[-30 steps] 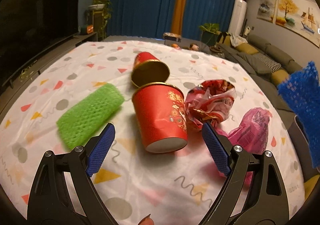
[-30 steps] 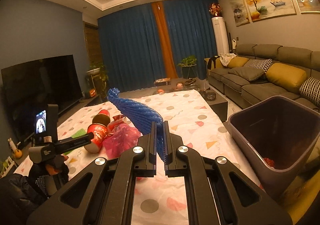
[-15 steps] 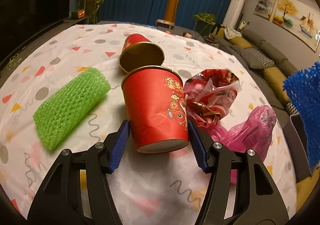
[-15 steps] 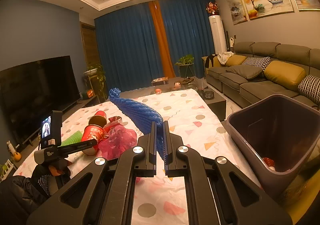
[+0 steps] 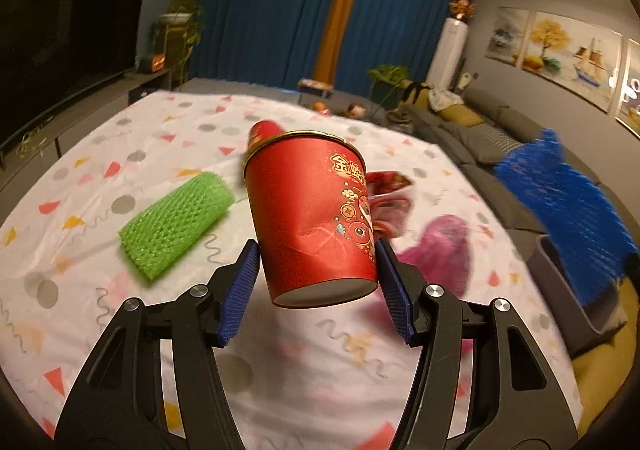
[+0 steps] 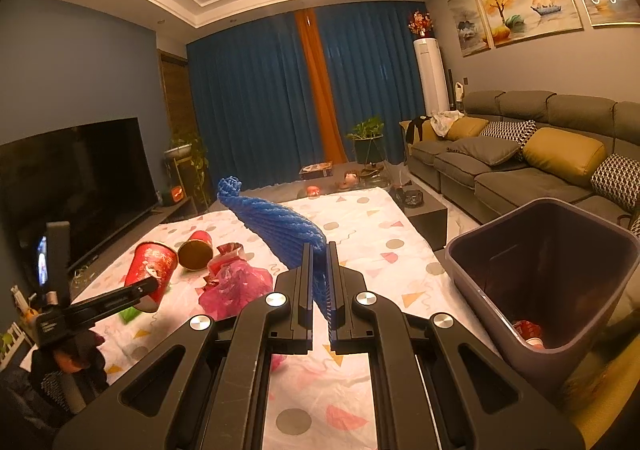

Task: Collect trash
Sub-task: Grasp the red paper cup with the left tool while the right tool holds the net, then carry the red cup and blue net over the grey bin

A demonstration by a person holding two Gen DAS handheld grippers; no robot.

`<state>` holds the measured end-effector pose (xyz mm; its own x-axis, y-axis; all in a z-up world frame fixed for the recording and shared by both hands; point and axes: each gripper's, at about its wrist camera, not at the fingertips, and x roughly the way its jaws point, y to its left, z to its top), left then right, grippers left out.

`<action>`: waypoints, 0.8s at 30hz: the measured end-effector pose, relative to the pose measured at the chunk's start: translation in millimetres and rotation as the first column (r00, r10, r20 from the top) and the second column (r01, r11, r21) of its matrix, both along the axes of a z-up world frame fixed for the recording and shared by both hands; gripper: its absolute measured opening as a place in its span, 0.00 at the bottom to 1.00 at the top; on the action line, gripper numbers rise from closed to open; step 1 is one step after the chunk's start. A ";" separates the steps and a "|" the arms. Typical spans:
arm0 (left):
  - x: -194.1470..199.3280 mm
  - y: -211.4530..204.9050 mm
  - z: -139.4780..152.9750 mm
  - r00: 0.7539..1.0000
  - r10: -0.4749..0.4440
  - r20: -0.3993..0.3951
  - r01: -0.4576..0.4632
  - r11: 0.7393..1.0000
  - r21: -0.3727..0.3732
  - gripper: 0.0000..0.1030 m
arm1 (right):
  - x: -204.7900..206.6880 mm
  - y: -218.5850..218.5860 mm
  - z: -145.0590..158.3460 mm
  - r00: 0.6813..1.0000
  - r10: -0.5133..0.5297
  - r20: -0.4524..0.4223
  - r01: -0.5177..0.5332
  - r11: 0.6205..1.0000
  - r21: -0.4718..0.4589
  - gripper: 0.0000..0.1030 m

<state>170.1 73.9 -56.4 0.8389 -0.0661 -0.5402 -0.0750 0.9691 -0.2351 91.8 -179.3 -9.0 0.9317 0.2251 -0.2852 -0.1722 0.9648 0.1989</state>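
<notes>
The left gripper point(image 5: 316, 286) is clamped on the red paper cup point(image 5: 312, 221), its blue pads pressed against the lower wall on both sides, and the cup hangs clear of the tablecloth point(image 5: 100, 169), base toward the camera and rim tipped away. The wall already shows a crease near the left pad, so the carry calls for a steady, light squeeze; more pressure would likely buckle the paper and let the cup slip. Judged from here, the cup should travel toward 3 o'clock, passing above the crumpled red wrapper point(image 5: 390, 193) and the pink plastic bag point(image 5: 436, 250), and be let go only once it is over the open mouth of the bin point(image 6: 540, 270). On the cloth at 9 o'clock from the cup lies the green foam net point(image 5: 176, 221); a second red cup point(image 5: 262, 131) lies on its side just behind, at 12 o'clock. The right gripper point(image 6: 319, 290) has its jaws pinched tight on the blue foam net point(image 6: 276, 221), held in the air beside the bin, which already holds some red scraps. The tablecloth is white with coloured dots and triangles. Around it: a dark television point(image 6: 76, 181) at 9 o'clock, blue curtains point(image 6: 260, 105) at 12, a grey sofa point(image 6: 520, 153) at 3.
</notes>
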 end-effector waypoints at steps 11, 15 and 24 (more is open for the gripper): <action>-22.3 -47.5 26.5 0.991 -0.112 0.073 0.111 0.994 0.021 0.56 | -15.9 -17.2 6.5 0.999 -0.032 0.030 0.031 0.999 0.009 0.06; -21.2 -66.6 30.3 0.984 -0.160 0.084 0.157 0.987 0.033 0.56 | -20.6 -31.6 5.5 0.998 -0.059 0.033 0.058 0.998 0.023 0.06; -14.2 -127.9 35.9 0.953 -0.285 0.099 0.281 0.958 0.050 0.56 | -29.4 -66.5 2.6 0.990 -0.138 0.034 0.137 0.990 0.038 0.06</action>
<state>155.9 -54.0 -20.5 0.8401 -0.2916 -0.4573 0.2265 0.9548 -0.1927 62.5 -245.7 -6.4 0.9640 0.1035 -0.2448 -0.0461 0.9722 0.2295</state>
